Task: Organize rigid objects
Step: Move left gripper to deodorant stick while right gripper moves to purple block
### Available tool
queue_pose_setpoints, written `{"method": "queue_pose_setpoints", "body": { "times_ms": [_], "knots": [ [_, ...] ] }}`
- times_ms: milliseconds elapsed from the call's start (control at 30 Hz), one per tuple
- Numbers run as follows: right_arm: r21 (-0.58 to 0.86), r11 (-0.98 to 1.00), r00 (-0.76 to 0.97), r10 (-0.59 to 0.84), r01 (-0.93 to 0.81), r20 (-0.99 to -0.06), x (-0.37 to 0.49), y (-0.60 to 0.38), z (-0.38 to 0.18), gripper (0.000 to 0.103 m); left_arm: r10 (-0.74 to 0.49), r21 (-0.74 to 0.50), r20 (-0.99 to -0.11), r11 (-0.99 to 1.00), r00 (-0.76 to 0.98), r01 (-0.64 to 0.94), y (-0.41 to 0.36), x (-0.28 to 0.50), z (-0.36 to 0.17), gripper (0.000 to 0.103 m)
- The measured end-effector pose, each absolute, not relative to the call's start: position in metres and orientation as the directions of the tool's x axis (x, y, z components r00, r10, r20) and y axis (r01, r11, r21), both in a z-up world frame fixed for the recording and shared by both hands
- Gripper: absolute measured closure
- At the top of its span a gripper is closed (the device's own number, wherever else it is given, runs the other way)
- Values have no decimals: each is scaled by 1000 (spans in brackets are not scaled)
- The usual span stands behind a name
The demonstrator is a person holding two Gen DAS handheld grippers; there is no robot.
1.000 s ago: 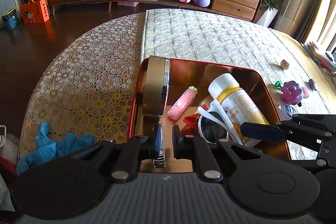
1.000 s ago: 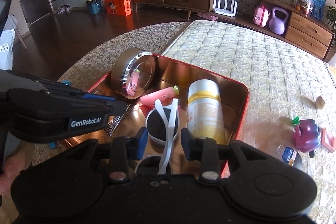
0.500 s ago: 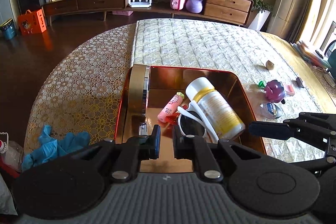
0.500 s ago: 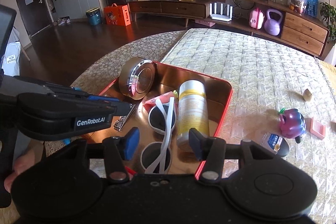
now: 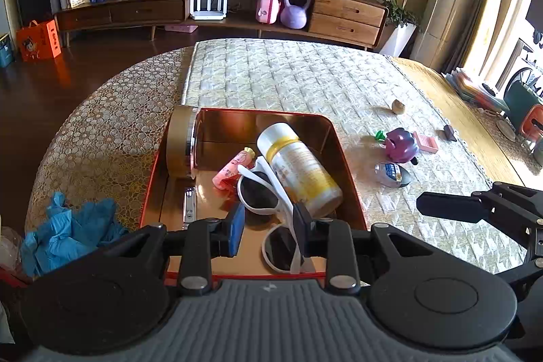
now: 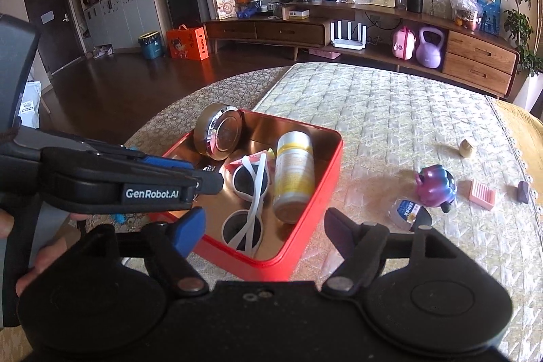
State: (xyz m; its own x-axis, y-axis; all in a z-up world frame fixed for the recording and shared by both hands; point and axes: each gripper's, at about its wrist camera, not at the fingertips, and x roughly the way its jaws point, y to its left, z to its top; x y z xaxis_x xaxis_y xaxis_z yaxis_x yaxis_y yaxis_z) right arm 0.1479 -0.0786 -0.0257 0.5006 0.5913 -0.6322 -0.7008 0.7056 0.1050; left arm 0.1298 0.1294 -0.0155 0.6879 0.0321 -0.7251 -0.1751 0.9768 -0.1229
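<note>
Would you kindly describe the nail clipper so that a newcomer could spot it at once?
Find the red tin on the patterned table. Along its left inner wall, just in front of the round gold case standing on edge, lies the nail clipper. It is the only slim, flat silver metal piece there.

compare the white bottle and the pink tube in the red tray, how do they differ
The white bottle is much bigger and thicker than the pink tube. The bottle has a yellow band and pale label; the tube is pink with a small yellowish cap. The bottle lies right of the sunglasses, the tube left. Both lie on their sides in the red tray.
</note>
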Motion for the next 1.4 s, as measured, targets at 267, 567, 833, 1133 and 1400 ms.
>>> {"method": "queue_pose_setpoints", "body": {
  "times_ms": [267,567,833,1133,1400],
  "knots": [
    [131,738,533,586,-662,-611,145,-118,-22,18,13,-130,-680,982,733,-139,98,118,-6,33],
    [147,787,584,556,-600,-592,150,-171,-18,4,-28,-149,-663,984,748,-95,61,119,-1,28],
    [130,837,635,495,-531,-593,164,-217,-21,0,-49,-172,-658,981,752,-87,32,130,-7,23],
    [122,874,661,441,-471,-608,196,-259,-29,0,-41,-158,-642,984,765,-79,4,157,-18,20],
    [88,891,662,395,-446,-637,238,-277,-39,0,-46,-136,-668,989,743,-60,-15,196,-38,20]
  ]
}}
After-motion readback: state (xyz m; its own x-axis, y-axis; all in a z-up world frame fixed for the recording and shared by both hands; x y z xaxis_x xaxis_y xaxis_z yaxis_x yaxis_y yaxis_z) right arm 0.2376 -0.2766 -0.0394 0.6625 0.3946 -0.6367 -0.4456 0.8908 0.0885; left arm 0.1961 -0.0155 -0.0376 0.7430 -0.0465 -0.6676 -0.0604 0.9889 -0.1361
